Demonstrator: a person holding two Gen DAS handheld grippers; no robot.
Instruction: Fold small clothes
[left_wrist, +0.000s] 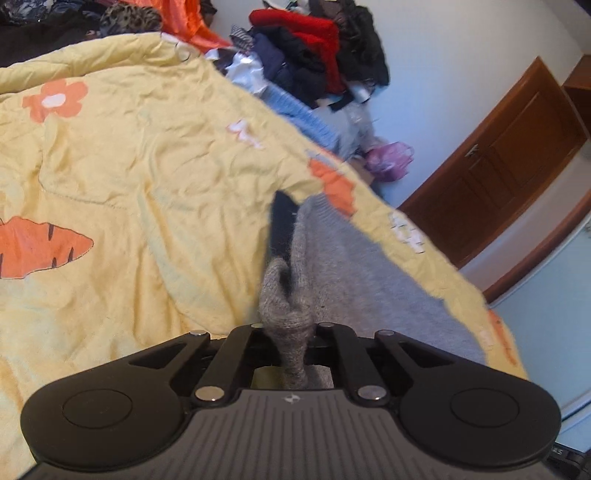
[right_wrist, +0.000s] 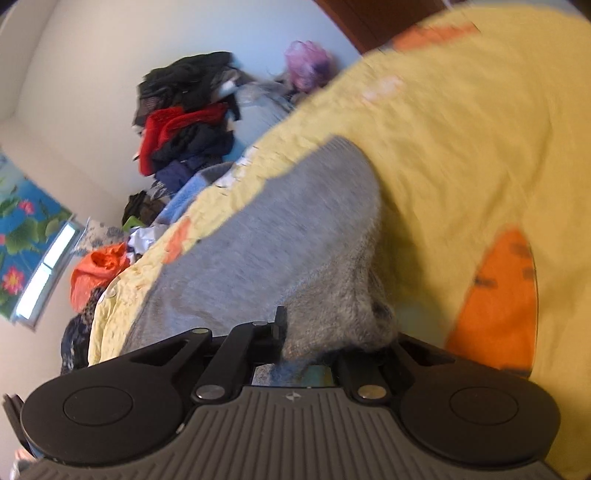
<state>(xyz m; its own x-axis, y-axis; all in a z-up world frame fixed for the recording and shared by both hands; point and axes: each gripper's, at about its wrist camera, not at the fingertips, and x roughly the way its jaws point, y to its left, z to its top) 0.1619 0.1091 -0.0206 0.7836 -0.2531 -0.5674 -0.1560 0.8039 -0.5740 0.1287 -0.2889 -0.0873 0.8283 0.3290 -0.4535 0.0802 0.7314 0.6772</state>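
A small grey knitted garment (left_wrist: 369, 288) lies on the yellow bedspread (left_wrist: 147, 166) near its right edge. My left gripper (left_wrist: 282, 240) is shut on a bunched corner of it. The wool wraps round the black fingers (left_wrist: 279, 218) and gathers in a twist just in front of the gripper body. In the right wrist view the same grey garment (right_wrist: 280, 229) stretches away over the bedspread (right_wrist: 461, 147). My right gripper (right_wrist: 314, 332) is shut on its near fuzzy edge. The cloth hides most of the fingers; one black finger (right_wrist: 280, 321) shows at the left.
A heap of red, black and navy clothes (left_wrist: 317, 48) is piled past the far end of the bed, with a blue knit (left_wrist: 310, 118) below it. A purple bag (left_wrist: 388, 162) lies on the floor near a brown door (left_wrist: 498, 166). Orange cloth (right_wrist: 96, 269) lies by the bed's corner.
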